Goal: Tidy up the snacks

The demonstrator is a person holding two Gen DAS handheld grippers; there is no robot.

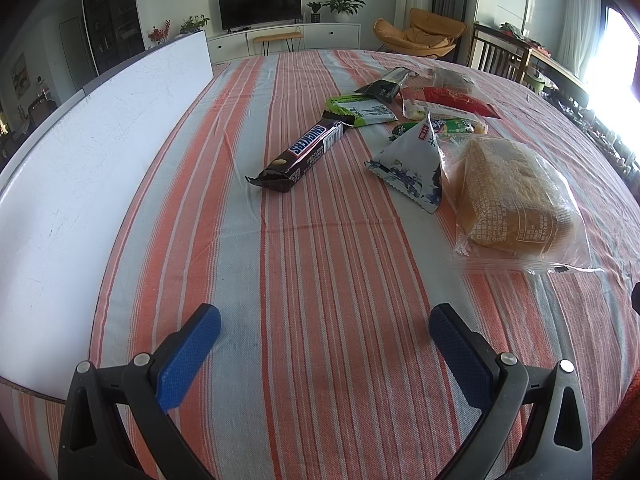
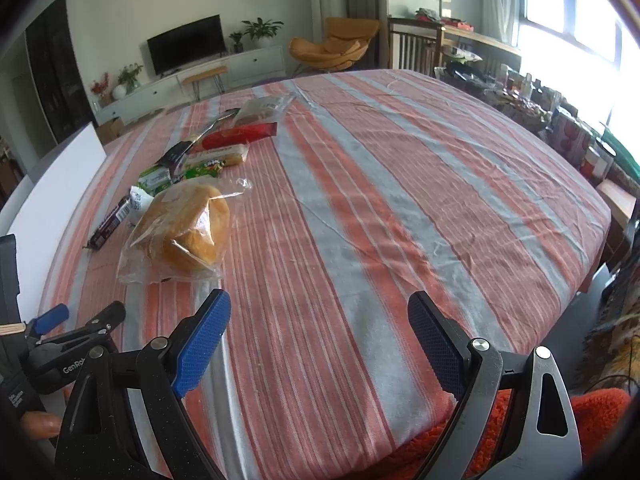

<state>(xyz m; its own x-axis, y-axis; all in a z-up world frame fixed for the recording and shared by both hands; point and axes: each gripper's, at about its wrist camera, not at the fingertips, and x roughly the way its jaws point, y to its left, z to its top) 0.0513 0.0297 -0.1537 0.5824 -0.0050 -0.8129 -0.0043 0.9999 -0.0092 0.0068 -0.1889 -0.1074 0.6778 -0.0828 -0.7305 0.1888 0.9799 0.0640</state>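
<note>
Several snacks lie on a striped tablecloth (image 1: 320, 280). A Snickers bar (image 1: 304, 152) lies at the middle, with a green packet (image 1: 360, 108) behind it. A white-blue triangular pouch (image 1: 412, 164) and a bagged bread loaf (image 1: 516, 196) lie to the right. A red packet (image 1: 452, 100) lies further back. My left gripper (image 1: 324, 324) is open and empty, well short of the snacks. My right gripper (image 2: 318, 314) is open and empty, just right of the bread (image 2: 188, 228). The left gripper also shows in the right wrist view (image 2: 80, 320).
A white board (image 1: 80, 184) lies along the table's left side. The cloth's right half (image 2: 420, 200) holds no snacks. An orange furry fabric (image 2: 520, 420) lies at the near edge. Chairs and cluttered shelves stand beyond the table on the right.
</note>
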